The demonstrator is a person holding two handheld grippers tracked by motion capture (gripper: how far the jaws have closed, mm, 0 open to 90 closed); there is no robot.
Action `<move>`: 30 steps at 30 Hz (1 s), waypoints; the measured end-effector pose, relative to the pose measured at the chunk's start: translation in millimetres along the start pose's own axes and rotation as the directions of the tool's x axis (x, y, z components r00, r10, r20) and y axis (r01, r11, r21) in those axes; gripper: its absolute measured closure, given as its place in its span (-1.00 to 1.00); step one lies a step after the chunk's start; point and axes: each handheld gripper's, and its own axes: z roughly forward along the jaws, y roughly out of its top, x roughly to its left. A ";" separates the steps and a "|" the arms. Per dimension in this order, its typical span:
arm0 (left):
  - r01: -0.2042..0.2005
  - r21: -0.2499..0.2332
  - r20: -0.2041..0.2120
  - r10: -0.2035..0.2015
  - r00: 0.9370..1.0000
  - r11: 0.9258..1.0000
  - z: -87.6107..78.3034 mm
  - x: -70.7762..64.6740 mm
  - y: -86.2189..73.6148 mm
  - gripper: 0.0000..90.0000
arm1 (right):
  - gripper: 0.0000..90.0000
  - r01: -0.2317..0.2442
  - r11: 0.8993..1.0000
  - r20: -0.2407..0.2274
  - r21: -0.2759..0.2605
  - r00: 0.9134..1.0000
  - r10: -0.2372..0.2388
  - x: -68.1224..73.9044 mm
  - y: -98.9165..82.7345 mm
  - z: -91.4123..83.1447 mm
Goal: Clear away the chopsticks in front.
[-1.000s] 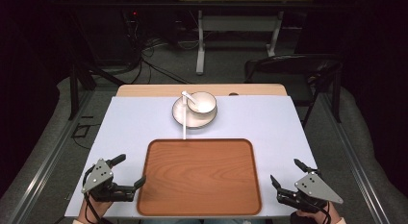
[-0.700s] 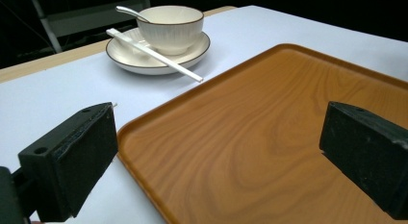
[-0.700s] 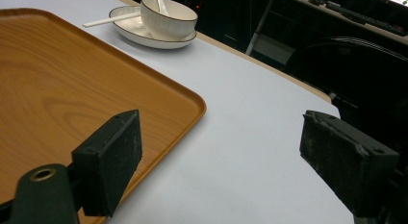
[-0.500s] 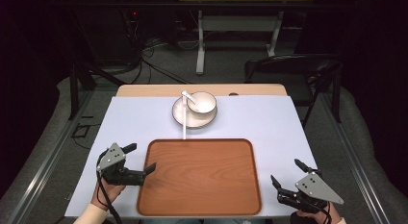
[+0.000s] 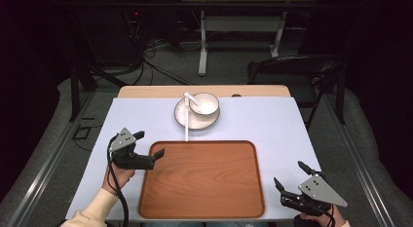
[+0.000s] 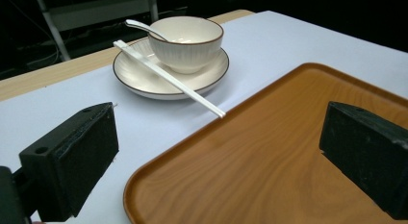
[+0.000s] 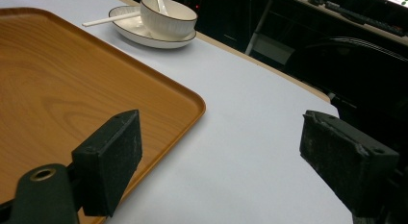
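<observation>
- Landmark = tray [image 5: 202, 180], wooden, empty, mid-desk [image 5: 272, 124] on the near side.
- L gripper [image 5: 148, 148] is over tray's far-left corner, jaws spread wide w/ nothing between; one jaw over the wood, the other over the desk beside the rim. It points toward the dishes beyond the tray, so prob. lining up a reach for them.
- R gripper [image 5: 291, 177] sits off tray's near-right corner, also spread and empty; looks parked, leaving the L side room to work.
- Plate [image 6: 144, 82] is just past tray's far edge, left of centre; bowl [image 6: 185, 43] stands upright on it, spoon [image 6: 142, 26] leaning inside.
- Chopsticks [image 6: 168, 80] lie across the plate beside the bowl, tips overhanging toward the tray; they end right at tray's far rim, touching or not I can't tell. Prob. stacked like this so the whole set moves as one.
- No brands, labels or writing readable anywhere.
</observation>
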 end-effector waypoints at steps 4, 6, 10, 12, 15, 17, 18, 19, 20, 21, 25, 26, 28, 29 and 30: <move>0.009 0.017 -0.001 -0.009 1.000 1.000 12.3 4.0 9.5 -1.00 | -0.68 0.000 1.000 0.002 0.000 1.000 0.000 0.2 0.1 0.1; 0.006 0.036 -0.005 -0.006 1.000 0.999 19.3 6.3 14.3 -1.00 | -0.68 -0.001 1.000 0.002 0.000 1.000 0.001 0.3 0.2 0.2; 0.022 0.062 -0.010 -0.021 1.000 0.998 34.4 10.9 23.9 -1.00 | -0.68 -0.001 1.000 0.002 0.000 1.000 0.001 -0.1 0.0 0.1; 0.026 0.077 -0.008 -0.025 1.000 0.997 41.7 13.3 29.3 -1.00 | -0.68 -0.001 1.000 0.002 0.000 1.000 0.001 -0.1 0.0 0.1; 0.040 0.102 -0.011 -0.039 0.999 0.994 53.2 18.2 38.1 -1.00 | -0.68 -0.001 1.000 0.002 0.001 1.000 0.001 -0.1 0.0 0.3; 0.054 0.122 -0.021 -0.052 0.998 0.991 61.7 22.0 43.8 -1.00 | -0.68 -0.002 1.000 0.002 0.000 1.000 0.002 -0.1 0.0 0.2; 0.060 0.136 -0.022 -0.058 0.998 0.989 65.1 23.7 46.0 -1.00 | -0.68 -0.002 1.000 0.002 0.000 1.000 0.002 -0.1 0.0 0.2; 0.071 0.146 -0.025 -0.068 0.997 0.987 69.5 25.7 48.6 -1.00 | -0.68 -0.001 1.000 0.002 -0.001 1.000 0.001 -0.1 0.0 0.2; 0.085 0.164 -0.028 -0.082 0.996 0.983 74.4 28.3 51.8 -1.00 | -0.68 -0.002 1.000 0.002 0.000 1.000 0.002 -0.2 0.0 0.2; 0.091 0.178 -0.030 -0.087 0.996 0.980 77.4 29.9 53.7 -1.00 | -0.68 -0.002 1.000 0.002 -0.001 1.000 0.002 -0.2 -0.1 0.2; 0.126 0.234 -0.044 -0.119 0.992 0.964 92.2 39.0 61.0 -0.99 | -0.68 -0.004 1.000 0.002 -0.002 1.000 0.004 -0.3 -0.2 0.0; 0.137 0.241 -0.049 -0.129 0.990 0.961 95.5 41.7 62.4 -0.99 | -0.68 -0.004 1.000 0.002 -0.001 1.000 0.004 -0.3 -0.2 0.0; 0.155 0.262 -0.067 -0.142 0.988 0.953 102.4 47.0 64.8 -0.99 | -0.68 -0.003 1.000 0.001 -0.002 1.000 0.003 -0.3 -0.2 -0.1; 0.162 0.270 -0.073 -0.147 0.986 0.949 104.1 48.8 65.6 -0.99 | -0.68 -0.004 1.000 0.002 -0.003 1.000 0.004 -0.3 -0.2 -0.1; 0.166 0.281 -0.079 -0.150 0.986 0.945 106.6 51.3 66.8 -0.98 | -0.68 -0.004 1.000 0.002 -0.003 1.000 0.004 -0.3 -0.2 -0.1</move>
